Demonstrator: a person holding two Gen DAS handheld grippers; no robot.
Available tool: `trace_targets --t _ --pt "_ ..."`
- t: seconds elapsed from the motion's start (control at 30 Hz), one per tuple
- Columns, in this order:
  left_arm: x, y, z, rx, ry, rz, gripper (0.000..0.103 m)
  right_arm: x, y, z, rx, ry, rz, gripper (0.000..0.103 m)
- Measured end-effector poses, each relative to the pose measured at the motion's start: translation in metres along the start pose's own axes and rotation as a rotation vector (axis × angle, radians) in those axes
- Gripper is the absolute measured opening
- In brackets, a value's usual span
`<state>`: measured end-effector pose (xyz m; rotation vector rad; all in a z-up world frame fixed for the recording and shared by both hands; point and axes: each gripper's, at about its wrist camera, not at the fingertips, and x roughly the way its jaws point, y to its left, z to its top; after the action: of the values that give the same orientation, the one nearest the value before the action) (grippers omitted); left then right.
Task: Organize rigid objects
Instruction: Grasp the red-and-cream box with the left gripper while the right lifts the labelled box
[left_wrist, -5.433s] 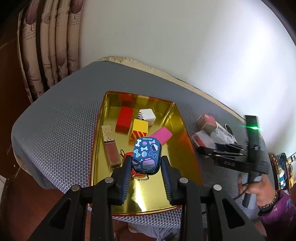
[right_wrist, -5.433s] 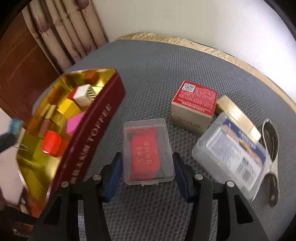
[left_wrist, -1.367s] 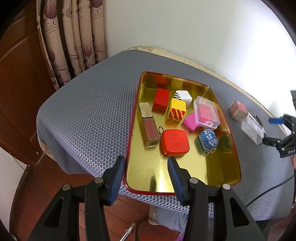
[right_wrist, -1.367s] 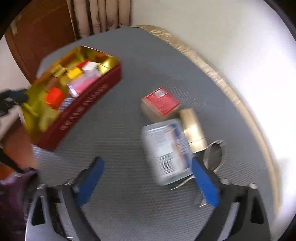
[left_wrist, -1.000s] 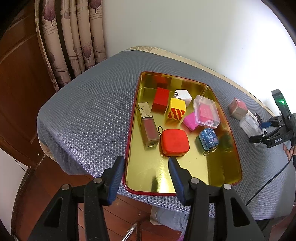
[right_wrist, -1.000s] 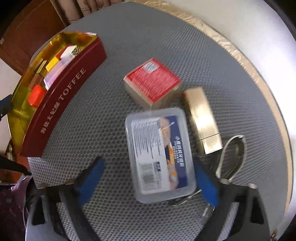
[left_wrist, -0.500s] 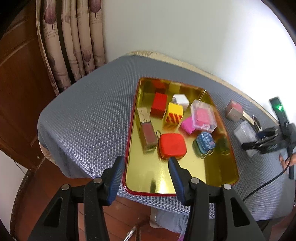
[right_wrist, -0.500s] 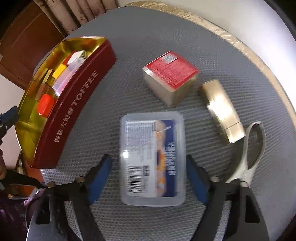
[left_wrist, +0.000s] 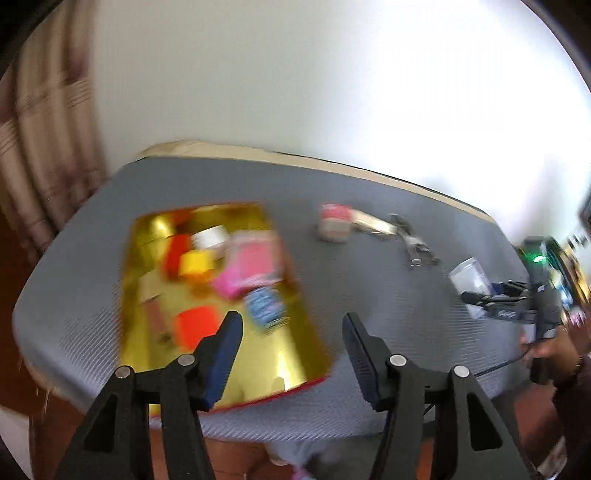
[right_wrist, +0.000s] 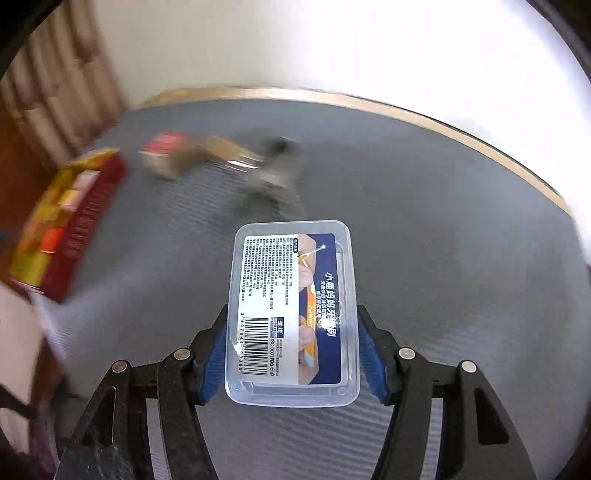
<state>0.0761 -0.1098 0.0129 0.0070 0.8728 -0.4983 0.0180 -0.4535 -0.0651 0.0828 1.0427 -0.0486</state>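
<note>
Right hand-held gripper (right_wrist: 291, 354) grips the clear plastic box (right_wrist: 291, 314) between its blue pads, above the grey worktop (right_wrist: 443, 240). Left hand-held gripper (left_wrist: 291, 350) is opening with nothing between its fingers, above the gold tray (left_wrist: 288, 354) of small items. A red-topped carton (left_wrist: 334, 223), gold bar (left_wrist: 371, 223) and metal clippers (left_wrist: 415, 245) lie blurred beyond on the worktop.
</note>
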Motion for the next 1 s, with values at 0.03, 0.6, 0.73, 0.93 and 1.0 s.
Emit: trace_targets --t 0.03,0.6,0.73,0.93,1.0 --pt "0.004 -0.008 0.008 0.014 -0.004 -0.022 0.058 0.003 -0.009 -0.005 0.004 0.009 -0.030 0.059" --pt "0.162 -0.071 0.117 0.154 0.202 0.001 0.058 -0.013 -0.046 -0.049 0.103 -0.139 -0.019 0.061" --pt "0.188 -0.066 0.123 0.129 0.245 -0.004 0.058 -0.006 -0.046 -0.049 0.108 -0.151 -0.004 0.063" --pt "0.218 -0.065 0.122 0.125 0.283 0.015 0.058 -0.003 -0.043 -0.048 0.100 -0.152 0.008 0.068" --pt "0.226 -0.068 0.120 0.154 0.267 0.105 0.058 -0.004 -0.042 -0.048 0.093 -0.151 0.009 0.070"
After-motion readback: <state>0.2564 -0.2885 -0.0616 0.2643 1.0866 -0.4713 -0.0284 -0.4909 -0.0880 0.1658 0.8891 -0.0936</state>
